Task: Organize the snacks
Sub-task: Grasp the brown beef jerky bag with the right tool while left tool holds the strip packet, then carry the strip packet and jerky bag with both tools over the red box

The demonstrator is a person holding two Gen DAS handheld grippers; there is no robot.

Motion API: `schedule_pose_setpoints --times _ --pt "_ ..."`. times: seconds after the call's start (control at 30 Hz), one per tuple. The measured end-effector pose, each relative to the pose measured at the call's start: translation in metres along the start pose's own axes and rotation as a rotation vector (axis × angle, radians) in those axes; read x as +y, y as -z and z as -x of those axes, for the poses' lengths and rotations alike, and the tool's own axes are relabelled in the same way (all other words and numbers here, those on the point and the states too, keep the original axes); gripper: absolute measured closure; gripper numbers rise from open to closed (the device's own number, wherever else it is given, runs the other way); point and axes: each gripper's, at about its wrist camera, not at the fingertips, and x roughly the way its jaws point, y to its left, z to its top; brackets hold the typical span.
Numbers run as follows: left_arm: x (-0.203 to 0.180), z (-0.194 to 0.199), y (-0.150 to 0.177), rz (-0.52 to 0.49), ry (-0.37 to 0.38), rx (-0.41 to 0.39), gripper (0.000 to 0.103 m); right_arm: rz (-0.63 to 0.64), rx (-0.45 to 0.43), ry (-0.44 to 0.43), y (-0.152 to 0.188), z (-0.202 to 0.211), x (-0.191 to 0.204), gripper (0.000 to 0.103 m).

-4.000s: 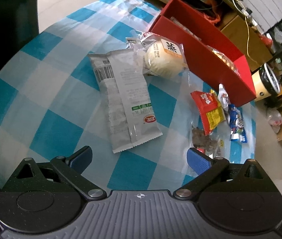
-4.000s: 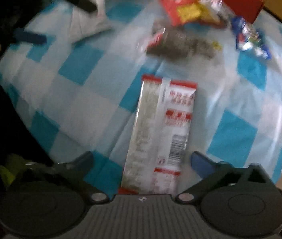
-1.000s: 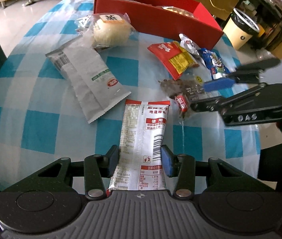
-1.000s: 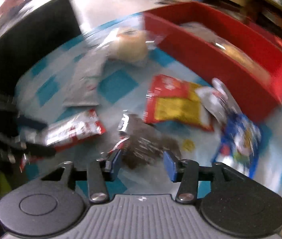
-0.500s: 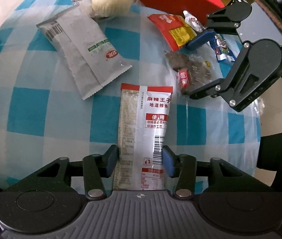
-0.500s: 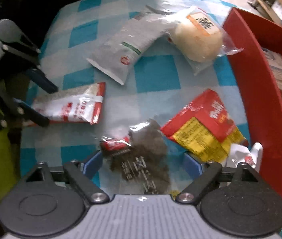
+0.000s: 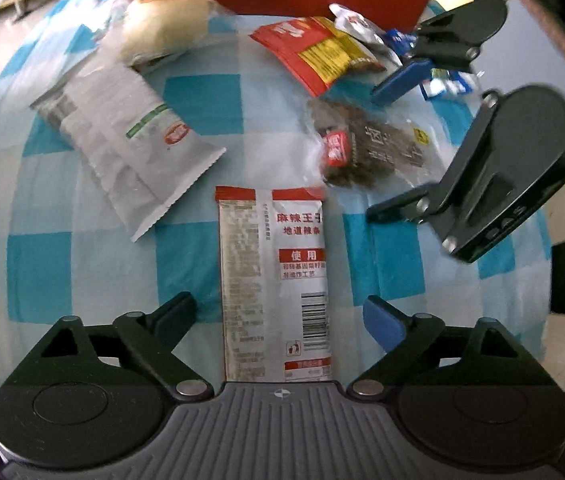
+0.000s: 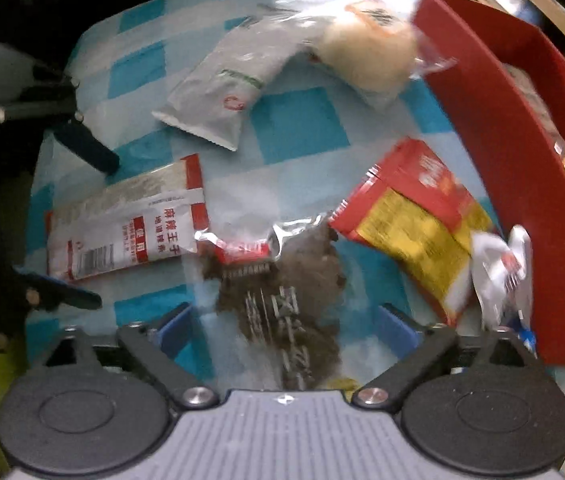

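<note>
Packet (image 7: 274, 280), white with red ends and barcode, lies flat between spread left claw (image 7: 282, 316); right claw (image 8: 286, 328) spread.

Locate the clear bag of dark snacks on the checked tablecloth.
The clear bag of dark snacks lies between the right gripper's open fingers, beside the red-and-yellow packet.

Both grippers share one build: black angular linkage arms with silver pivot screws, round black discs at each side, a ribbed grey housing bearing a small crosshair mark, and blue pads (image 7: 383, 322) on the fingers.
</note>
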Motion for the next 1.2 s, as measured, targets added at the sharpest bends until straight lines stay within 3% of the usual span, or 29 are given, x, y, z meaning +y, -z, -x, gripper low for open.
schedule_pose_setpoints --times 0.23,0.4,0.5,0.57,0.67,0.8,0.97,1.2 --pt "-0.006 -0.002 0.005 -0.018 -0.032 0.002 0.006 -0.212 -0.013 -0.016 0.041 0.019 0.011 0.011" --pt "-0.022 -0.01 0.003 -0.055 -0.078 0.007 0.0 -0.237 -0.074 0.054 0.042 0.013 0.012 0.0" --pt "-0.026 -0.02 0.0 -0.091 -0.148 -0.011 0.0 -0.24 -0.088 0.116 0.038 0.007 0.019 0.0" --pt "-0.024 -0.019 0.001 -0.076 -0.147 -0.018 0.001 -0.259 -0.105 0.107 0.039 0.005 0.021 0.0" --pt "-0.022 -0.016 0.002 -0.058 -0.145 -0.031 0.008 -0.278 -0.101 0.133 0.051 0.011 0.021 0.007" --pt "-0.019 -0.003 0.0 -0.024 -0.144 -0.064 0.043 -0.332 -0.11 0.147 0.06 0.021 0.022 0.015" --pt "-0.006 0.003 -0.002 0.061 -0.119 -0.055 0.048 -0.395 -0.16 0.132 0.067 0.032 0.032 0.018" --pt "-0.009 0.041 0.002 0.098 -0.096 -0.138 0.048 -0.508 -0.296 0.143 0.08 0.067 0.027 0.018"
